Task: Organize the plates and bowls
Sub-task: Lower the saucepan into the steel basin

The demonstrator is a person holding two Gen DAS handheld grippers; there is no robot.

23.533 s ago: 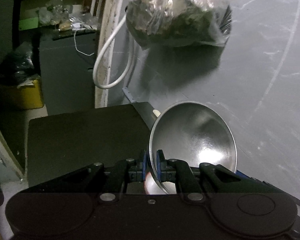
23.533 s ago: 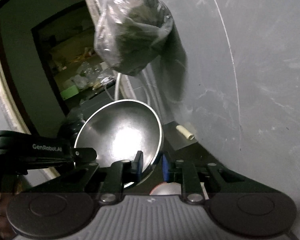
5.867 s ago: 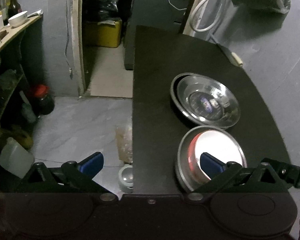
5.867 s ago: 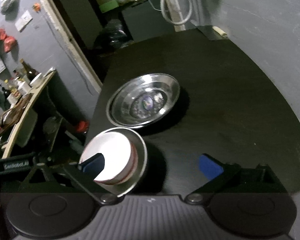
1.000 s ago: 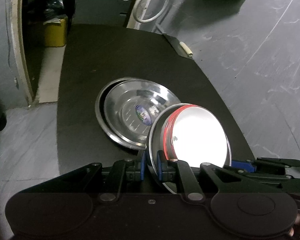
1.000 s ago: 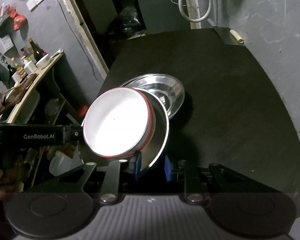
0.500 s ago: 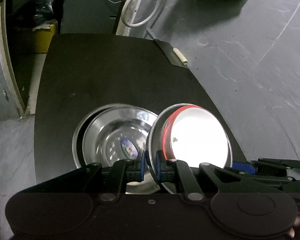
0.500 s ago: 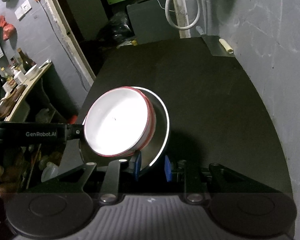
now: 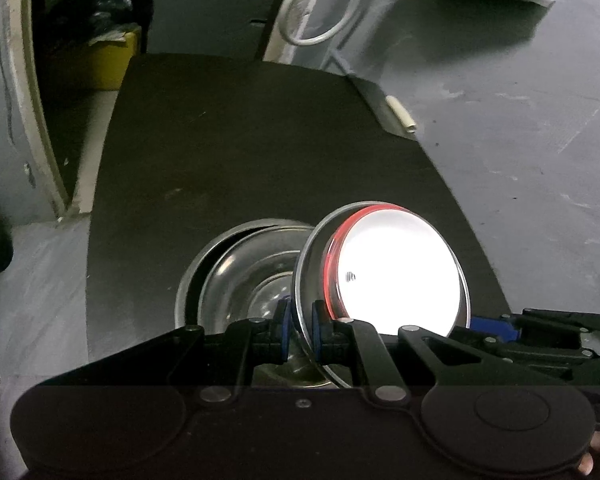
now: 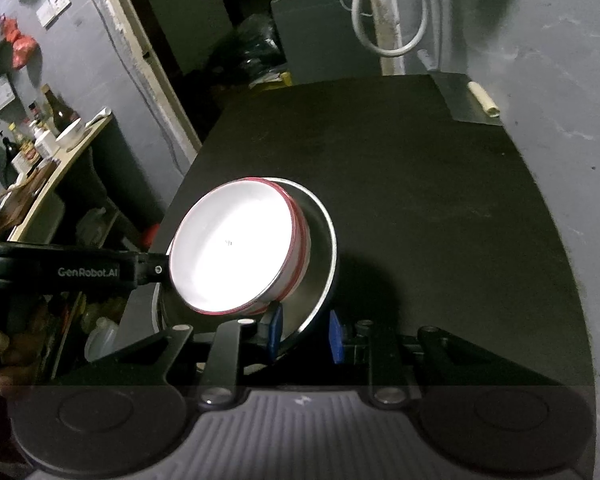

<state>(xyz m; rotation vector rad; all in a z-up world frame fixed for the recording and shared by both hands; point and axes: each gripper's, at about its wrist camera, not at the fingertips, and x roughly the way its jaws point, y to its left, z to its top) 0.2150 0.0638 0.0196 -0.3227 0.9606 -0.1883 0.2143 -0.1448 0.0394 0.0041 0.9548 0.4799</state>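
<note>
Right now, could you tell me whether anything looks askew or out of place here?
Yes: the steel plate carrying the white red-rimmed bowl is held steeply tilted above the stacked steel dishes, so the bowl could slide.

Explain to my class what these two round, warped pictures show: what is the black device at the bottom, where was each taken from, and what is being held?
No robot arm is here. A person holds one hand-held tool in each hand, and each tool has a wide-angle camera looking forward along its two blue-padded fingers, which is why the pictures bulge.

One picture comes from the left tongs, the other from the right tongs. Both are shut on the rim of the same steel plate, from opposite sides, and hold it tilted above a black table. A white bowl with a red rim sits in that plate.

Beneath, on the table, lies a steel dish stack. Behind are a grey wall and a looped white hose.
</note>
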